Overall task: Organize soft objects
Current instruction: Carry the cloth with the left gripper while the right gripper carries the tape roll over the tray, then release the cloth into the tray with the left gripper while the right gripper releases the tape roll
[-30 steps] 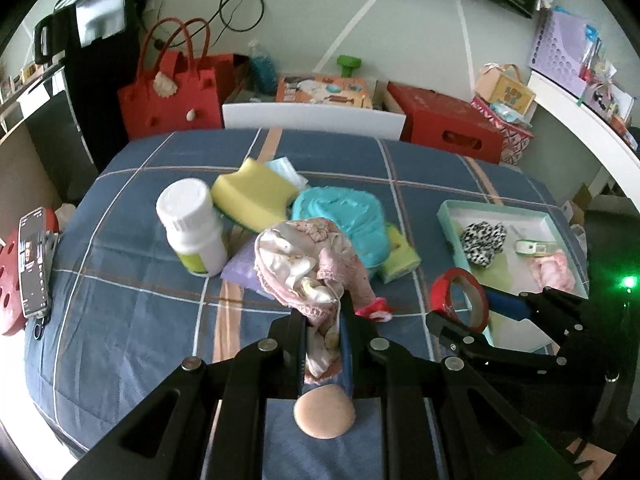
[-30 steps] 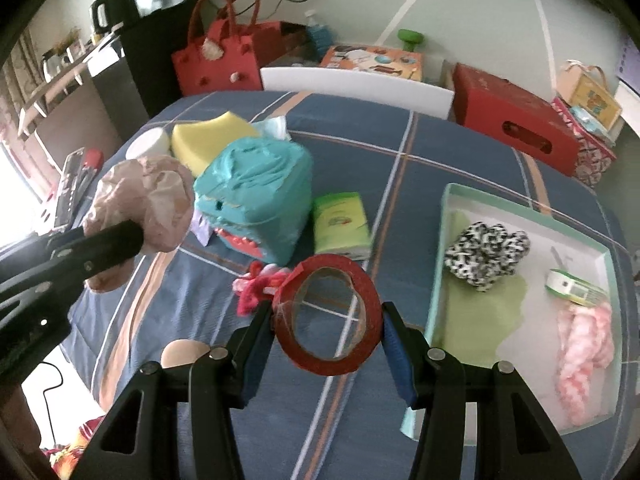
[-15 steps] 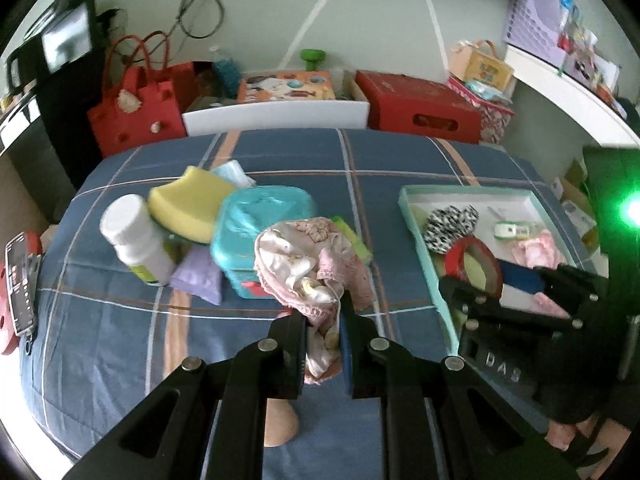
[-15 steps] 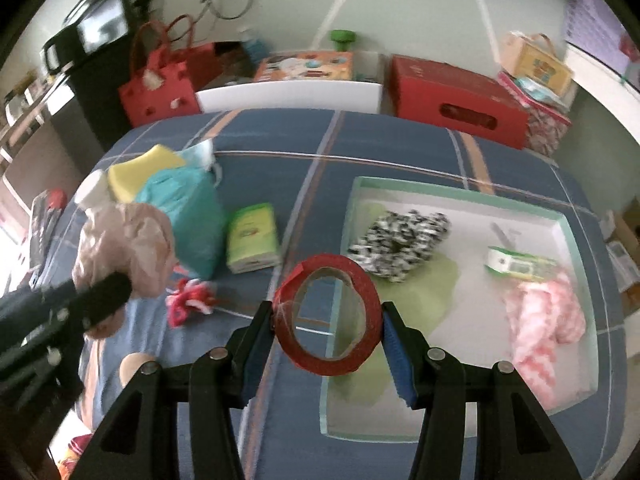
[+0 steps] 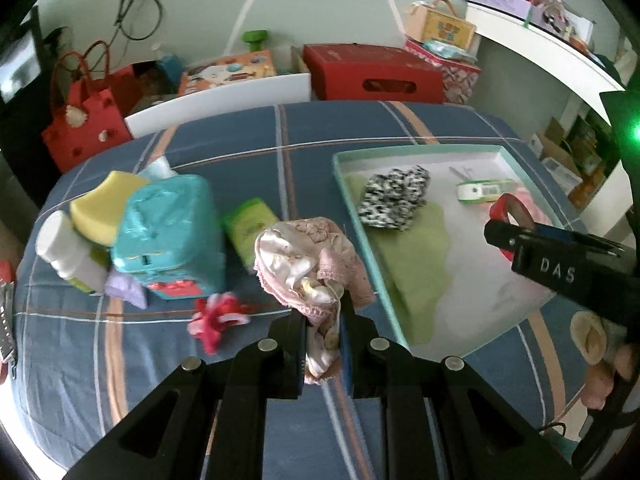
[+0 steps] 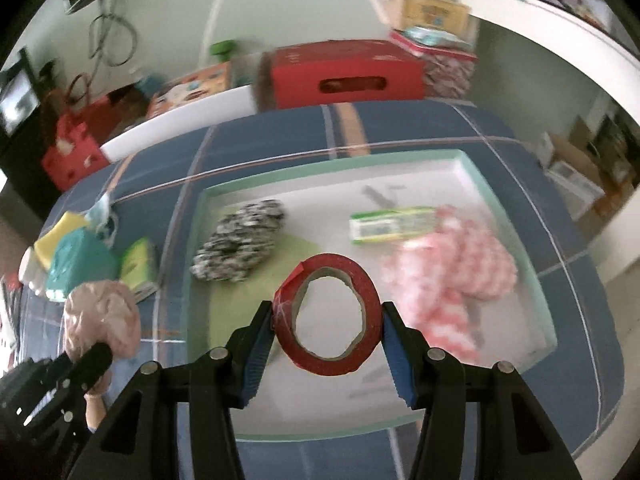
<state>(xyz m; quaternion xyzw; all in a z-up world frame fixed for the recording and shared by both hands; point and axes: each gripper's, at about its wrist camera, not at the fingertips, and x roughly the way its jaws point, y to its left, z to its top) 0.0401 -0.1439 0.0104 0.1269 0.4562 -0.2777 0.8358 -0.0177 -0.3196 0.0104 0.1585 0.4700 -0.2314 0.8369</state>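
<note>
My left gripper is shut on a bunched pink cloth and holds it above the blue plaid bed, just left of the teal-rimmed tray. My right gripper is shut on a red tape roll and holds it above the tray. The tray holds a black-and-white scrunchie, a green cloth, a pink-and-white fluffy piece and a small green-and-white pack. The pink cloth also shows in the right wrist view.
On the bed left of the tray lie a teal plush box, a yellow sponge, a white bottle, a green pack, a purple pouch and a red-pink bow. Red box and red bag stand behind the bed.
Both grippers have moved right, toward the tray. The red tape roll is now over the tray's middle. The pink cloth is nearer the tray's left rim.
</note>
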